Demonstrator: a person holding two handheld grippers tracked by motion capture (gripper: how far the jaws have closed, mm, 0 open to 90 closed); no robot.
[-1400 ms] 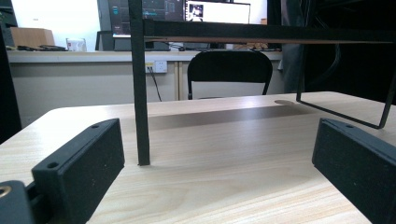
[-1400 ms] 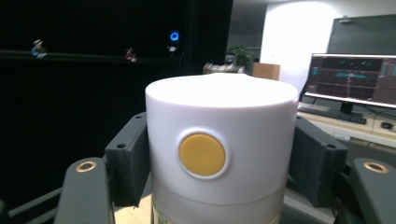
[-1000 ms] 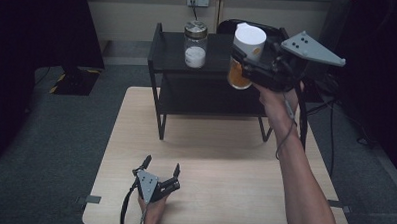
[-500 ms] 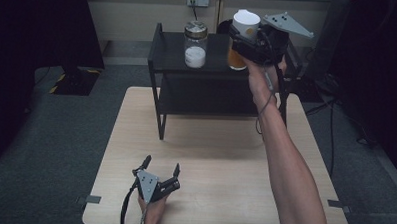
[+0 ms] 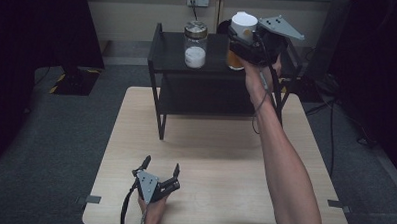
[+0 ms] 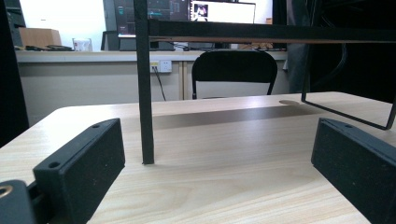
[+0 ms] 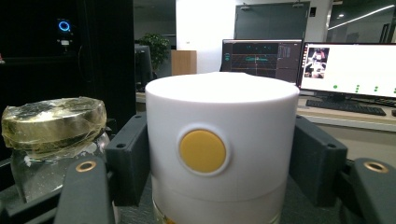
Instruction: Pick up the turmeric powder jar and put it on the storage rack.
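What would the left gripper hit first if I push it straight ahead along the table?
Probably the rack's black front leg, standing just ahead between the open left gripper's jaws, slightly left of centre; depth is uncertain.

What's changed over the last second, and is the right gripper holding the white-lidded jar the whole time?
The right gripper, clamped on the white-lidded jar throughout, carried it away from the person and down to the shelf top, beside the glass jar. Whether it already rests there, I cannot tell. The glass jar has not moved, and the left gripper stays open, low on the table.
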